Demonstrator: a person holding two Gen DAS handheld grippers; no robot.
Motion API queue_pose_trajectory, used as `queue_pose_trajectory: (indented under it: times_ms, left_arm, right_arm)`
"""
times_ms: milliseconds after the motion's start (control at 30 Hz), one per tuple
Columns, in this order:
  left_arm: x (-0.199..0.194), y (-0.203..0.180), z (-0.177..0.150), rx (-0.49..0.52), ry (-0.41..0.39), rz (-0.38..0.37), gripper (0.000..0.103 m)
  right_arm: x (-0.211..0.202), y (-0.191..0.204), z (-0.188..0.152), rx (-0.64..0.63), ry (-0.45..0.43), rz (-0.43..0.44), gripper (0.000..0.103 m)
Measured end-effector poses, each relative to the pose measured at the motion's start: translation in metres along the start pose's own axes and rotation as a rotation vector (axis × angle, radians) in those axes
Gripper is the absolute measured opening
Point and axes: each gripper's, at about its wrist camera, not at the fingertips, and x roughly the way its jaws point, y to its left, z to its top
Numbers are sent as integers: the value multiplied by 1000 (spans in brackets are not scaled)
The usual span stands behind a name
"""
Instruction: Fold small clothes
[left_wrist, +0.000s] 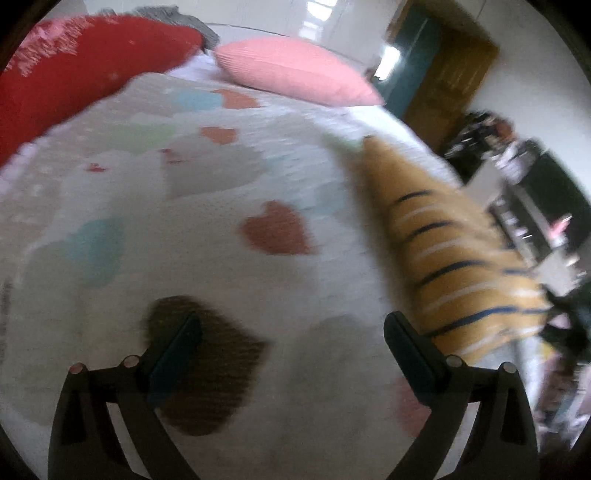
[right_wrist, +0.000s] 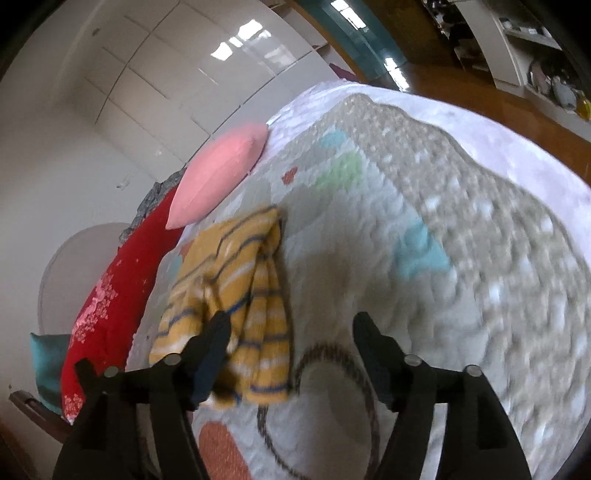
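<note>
Right gripper (right_wrist: 290, 325) nearest the lens, black fingers spread wide, nothing pinched between them. Just beyond its left finger, at ten o'clock, a mustard-yellow striped garment (right_wrist: 236, 295), folded and bunched, lying on the quilted bedspread (right_wrist: 461, 258) with coloured hearts. Farther out at eleven o'clock, a pink pillow (right_wrist: 221, 177) and a long red pillow (right_wrist: 122, 291) along the bed's edge, white cupboards behind.

From the left wrist: left gripper (left_wrist: 291, 325) also spread wide, empty, hovering over a brown heart (left_wrist: 207, 373) on the spread. Same striped garment (left_wrist: 454, 266) at two o'clock, stretching away past the right finger. Pink pillow (left_wrist: 295, 70) at twelve, red pillow (left_wrist: 85, 70) at ten. Motion blur throughout.
</note>
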Motion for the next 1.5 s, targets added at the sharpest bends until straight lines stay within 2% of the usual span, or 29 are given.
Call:
queue_pose_trajectory:
  times_ms: [100,200,300,367,433,467,500,567,600,633,767,833,900,967,1000,1033,1100,1167,1233,1300,1367,1433,1500]
  left_arm:
    - [14,-11,12,-46,41,-144,99]
    - [42,-23,28,-126,117,-342,99]
    - [68,-40,41,-125,172,-451,99]
    - [90,-60,43,-60,230,-483,99]
    - [101,-77,39,-1,261,-458,99]
    - [102,-84,38,34,260,-441,99]
    - [101,-90,39,54,267,-455,88]
    - [96,-90,43,18,280,-473,74]
    - [90,-86,50,-3,268,-477,65]
    - [84,-83,55,-9,253,-477,62]
    - [49,-72,86,-8,155,-443,61]
    - [37,-70,97,17,118,-374,63]
    - [38,-66,95,36,115,-263,75]
    - [46,-60,86,51,144,-172,75]
    - [47,-56,77,61,160,-126,75]
    - [44,-53,65,69,156,-98,75]
    - [31,-47,49,75,119,-97,75]
    - [12,-44,35,75,63,-75,75]
    - [-9,-42,24,80,-12,-33,77]
    - [-34,-44,13,101,-92,36,81]
    - [-54,-54,3,133,-186,118,86]
    - [-82,-65,-9,171,-296,197,93]
    - [-102,-73,-17,194,-395,243,103]
  right_arm:
    - [22,0,18,23,24,12,79]
    - [54,3,33,64,77,62,79]
    - [89,16,46,46,138,107,80]
    - [116,28,51,-10,201,91,81]
    - [137,35,51,-41,240,84,81]
    - [147,40,51,-45,264,104,75]
    - [153,44,50,-40,287,138,55]
    - [162,54,49,13,302,191,47]
    - [162,63,49,4,294,197,43]
    - [160,74,51,-18,282,200,41]
    - [147,117,67,-80,215,314,39]
    - [147,129,72,-114,184,323,40]
    - [157,130,72,-137,181,240,58]
    - [169,124,66,-159,168,50,59]
    - [171,121,64,-158,167,5,59]
    - [167,118,61,-153,160,-7,59]
    - [143,119,57,-166,98,-7,58]
    - [115,134,53,-221,47,13,58]
    - [96,151,47,-256,33,62,58]
    - [88,167,34,-290,53,123,58]
    - [93,176,15,-314,118,182,58]
    - [107,171,0,-301,172,176,58]
    - [128,153,-9,-246,213,108,52]
